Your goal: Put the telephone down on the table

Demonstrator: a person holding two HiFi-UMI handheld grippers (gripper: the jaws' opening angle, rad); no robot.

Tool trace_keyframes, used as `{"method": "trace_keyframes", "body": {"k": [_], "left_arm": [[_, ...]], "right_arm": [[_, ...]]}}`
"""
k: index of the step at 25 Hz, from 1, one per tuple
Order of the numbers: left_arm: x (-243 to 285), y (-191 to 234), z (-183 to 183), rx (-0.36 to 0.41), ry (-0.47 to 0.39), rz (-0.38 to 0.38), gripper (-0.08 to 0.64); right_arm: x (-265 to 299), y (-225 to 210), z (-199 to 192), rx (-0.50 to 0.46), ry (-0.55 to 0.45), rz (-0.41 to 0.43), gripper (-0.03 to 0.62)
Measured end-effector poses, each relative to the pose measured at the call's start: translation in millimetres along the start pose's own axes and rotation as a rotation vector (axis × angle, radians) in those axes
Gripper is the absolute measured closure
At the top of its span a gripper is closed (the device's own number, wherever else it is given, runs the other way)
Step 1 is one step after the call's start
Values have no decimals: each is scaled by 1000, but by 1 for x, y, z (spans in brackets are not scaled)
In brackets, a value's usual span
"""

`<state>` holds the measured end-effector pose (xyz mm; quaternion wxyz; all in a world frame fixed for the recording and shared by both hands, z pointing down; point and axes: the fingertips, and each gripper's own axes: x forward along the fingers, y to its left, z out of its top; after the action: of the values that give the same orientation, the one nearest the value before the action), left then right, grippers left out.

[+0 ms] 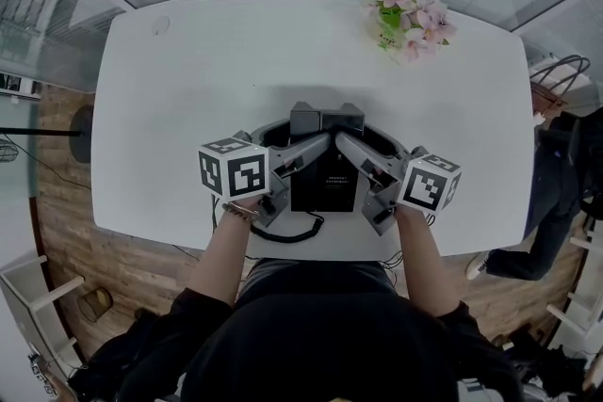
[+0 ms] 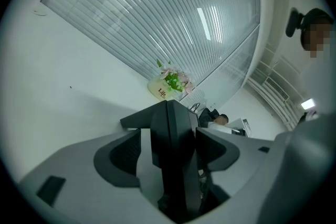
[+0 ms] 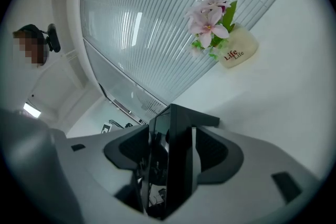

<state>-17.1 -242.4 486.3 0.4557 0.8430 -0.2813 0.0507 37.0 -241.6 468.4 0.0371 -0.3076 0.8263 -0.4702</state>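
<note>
A black telephone [image 1: 323, 179] rests on the white table [image 1: 188, 89] near its front edge, its coiled cord [image 1: 287, 233] trailing at the front. My left gripper [image 1: 300, 155] reaches in from the left and my right gripper [image 1: 353, 155] from the right, each at one side of the phone's upper part. In the left gripper view the telephone's edge [image 2: 176, 134] stands between the jaws of that gripper [image 2: 168, 149], with a pale gap beside the left pad [image 2: 126, 152]. The right gripper view shows the telephone [image 3: 178, 149] between the spread jaws of that gripper [image 3: 168, 152], with a gap at the right pad.
A cream vase of pink flowers [image 1: 405, 9] stands at the table's far right, also visible as flowers [image 2: 170, 81] and flowers [image 3: 212, 26] in the gripper views. A person [image 1: 556, 193] stands past the table's right end. A ribbed glass wall runs behind the table.
</note>
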Motion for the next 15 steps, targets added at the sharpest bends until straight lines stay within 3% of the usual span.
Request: {"method": "trace_keyframes", "body": {"k": [9, 15], "left_arm": [[-10, 8, 5, 36, -27, 91, 206], [-25, 11, 17, 97, -100, 147, 202]], "right_arm": [[-7, 3, 8, -8, -29, -26, 325], [-13, 5, 17, -33, -61, -36, 322]]}}
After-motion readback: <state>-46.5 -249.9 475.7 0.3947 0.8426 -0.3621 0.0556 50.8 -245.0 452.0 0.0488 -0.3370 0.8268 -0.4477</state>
